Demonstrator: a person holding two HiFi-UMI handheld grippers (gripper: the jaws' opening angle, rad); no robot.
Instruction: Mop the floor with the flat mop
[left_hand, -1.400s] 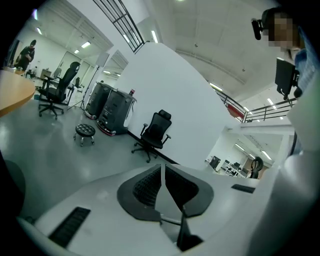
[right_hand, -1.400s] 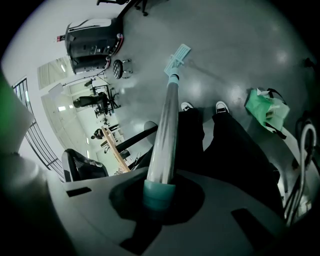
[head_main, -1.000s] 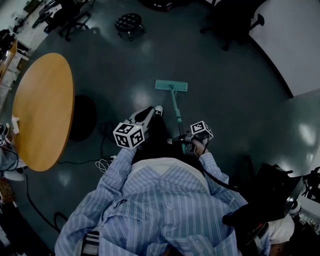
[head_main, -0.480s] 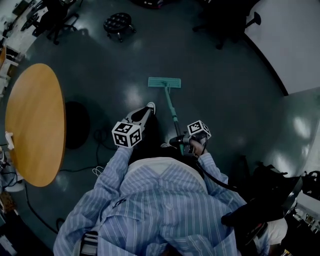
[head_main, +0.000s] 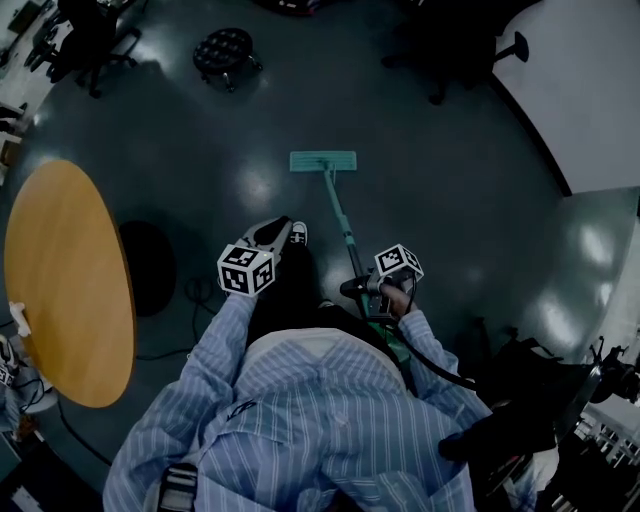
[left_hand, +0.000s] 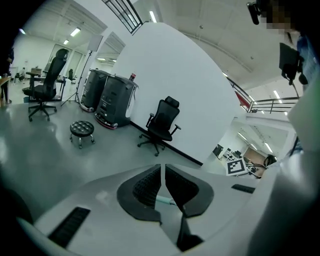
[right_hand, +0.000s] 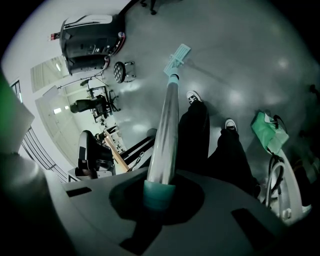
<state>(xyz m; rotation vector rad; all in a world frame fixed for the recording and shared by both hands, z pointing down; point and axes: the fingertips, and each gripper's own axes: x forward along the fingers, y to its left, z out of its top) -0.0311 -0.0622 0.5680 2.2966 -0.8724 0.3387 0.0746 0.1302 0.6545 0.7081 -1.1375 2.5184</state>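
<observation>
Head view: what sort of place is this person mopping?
Probably an open office or lab workspace: a round wooden table, a wheeled office chair and a padded rolling stool stand on the smooth, shiny floor where the flat mop rests.

A long-sleeved shirt (head_main: 300, 400), pale blue with thin white stripes, runs up to both tongs. Black trousers (right_hand: 200, 130) end in dark shoes (right_hand: 193, 96) with white toes. The left tongs (head_main: 280, 226) and right tongs (head_main: 352, 287) are pale grey with black pads (left_hand: 147, 186). Behind each sits a white cube (head_main: 245, 270) bearing black square markers. A black cable (head_main: 432, 362) trails behind the right tongs.
</observation>
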